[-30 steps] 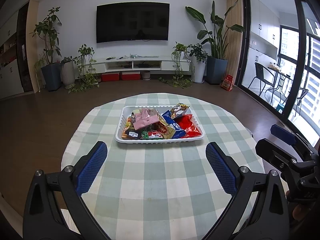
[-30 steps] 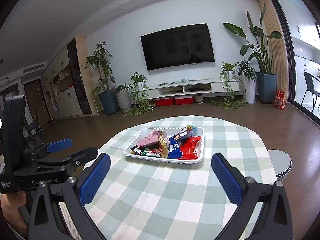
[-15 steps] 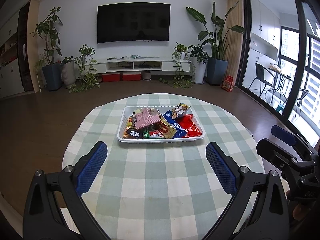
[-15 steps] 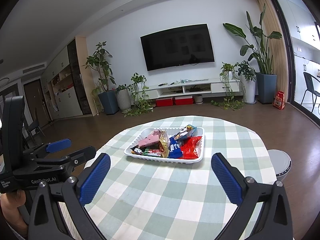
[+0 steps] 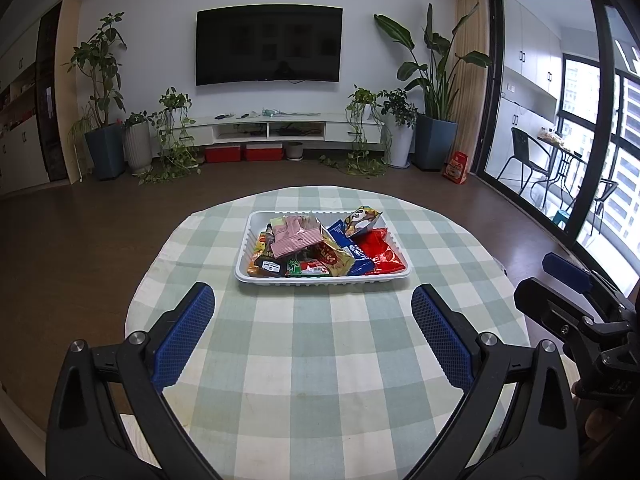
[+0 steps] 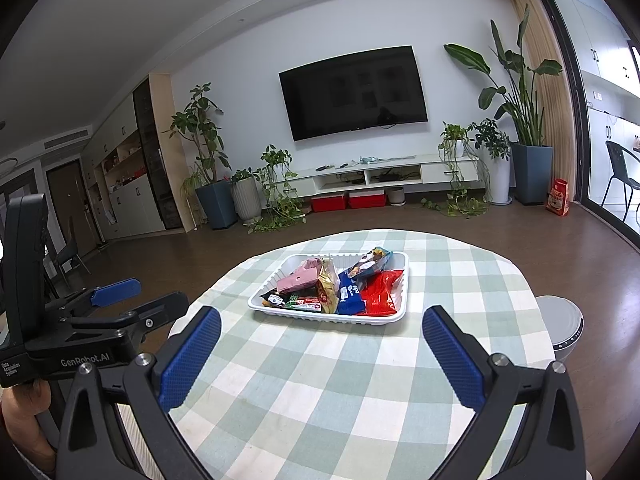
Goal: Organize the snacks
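A white tray (image 5: 256,280) full of snack packets sits in the middle of a round table with a green checked cloth (image 5: 320,380). On top lie a pink packet (image 5: 296,236), a blue packet (image 5: 352,252), a red packet (image 5: 380,256) and a panda-print packet (image 5: 362,220). The tray also shows in the right wrist view (image 6: 396,316). My left gripper (image 5: 312,332) is open and empty, held back from the tray above the cloth. My right gripper (image 6: 322,354) is open and empty, to the right of the left one.
The table edge curves round on all sides over a dark wooden floor. A grey round bin (image 6: 560,324) stands on the floor right of the table. Far off are a TV wall, a low cabinet and potted plants.
The left wrist view has shifted very slightly, so the tray sits a touch higher and further off. Both grippers stay open and empty.
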Demonstrator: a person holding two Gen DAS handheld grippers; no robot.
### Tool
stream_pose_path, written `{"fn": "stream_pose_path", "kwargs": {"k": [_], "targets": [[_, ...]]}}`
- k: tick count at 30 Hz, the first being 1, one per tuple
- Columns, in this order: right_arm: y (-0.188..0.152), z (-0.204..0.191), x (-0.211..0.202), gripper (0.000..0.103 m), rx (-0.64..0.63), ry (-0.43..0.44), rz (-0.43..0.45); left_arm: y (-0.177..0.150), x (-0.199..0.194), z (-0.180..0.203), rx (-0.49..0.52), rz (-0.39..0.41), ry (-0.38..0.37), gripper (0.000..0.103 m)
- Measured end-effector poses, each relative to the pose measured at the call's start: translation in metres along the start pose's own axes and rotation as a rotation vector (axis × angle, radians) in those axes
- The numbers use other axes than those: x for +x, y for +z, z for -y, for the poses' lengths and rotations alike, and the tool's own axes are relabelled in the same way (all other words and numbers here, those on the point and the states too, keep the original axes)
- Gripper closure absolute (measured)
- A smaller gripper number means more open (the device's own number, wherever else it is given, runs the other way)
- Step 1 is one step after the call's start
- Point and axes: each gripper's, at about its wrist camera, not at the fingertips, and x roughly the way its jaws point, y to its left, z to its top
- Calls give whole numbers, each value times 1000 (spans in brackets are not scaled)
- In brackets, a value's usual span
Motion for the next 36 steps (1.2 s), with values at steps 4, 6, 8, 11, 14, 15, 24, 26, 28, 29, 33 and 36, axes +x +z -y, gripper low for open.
{"fn": "stream_pose_path", "kwargs": {"k": [4, 6, 8, 11, 14, 15, 24, 26, 28, 29, 33, 36], "targets": [[0, 1, 0, 0, 1, 0, -1, 0, 0, 0, 0, 0, -1, 3], [0, 0, 0, 0, 1, 0, -1, 0, -1, 0, -1, 0, 0, 3], [0, 1, 1, 0, 1, -2, -2, 0, -1, -1, -1, -2, -1, 3], [0, 1, 1, 0, 3, 0, -3, 0, 0, 0, -2, 0, 0, 3], [0, 0, 0, 0, 2, -3, -2, -1, -2, -1, -1, 0, 1, 3], [0, 1, 1, 0, 3, 0, -4, 0, -1, -1, -1, -1, 0, 3], [-2, 0, 0, 0, 3, -1, -8, -1, -1, -2, 0, -3, 0, 3], [-1, 0, 0, 0, 3, -1, -8, -2, -2, -3, 5, -4, 5, 3], [-1, 0, 0, 0, 2, 1, -7, -4, -6, -3, 12, -1, 1, 3], [-1, 0, 0, 0, 3, 1, -7, -5, -4, -5, 15, 6, 16, 3], [-3, -1, 0, 0, -2, 3, -8, -6, -12, 4, 74, 63, 65, 3], [-7, -1, 2, 0, 2, 8, -10, -6, -21, 10, 92, 104, 57, 3]]}}
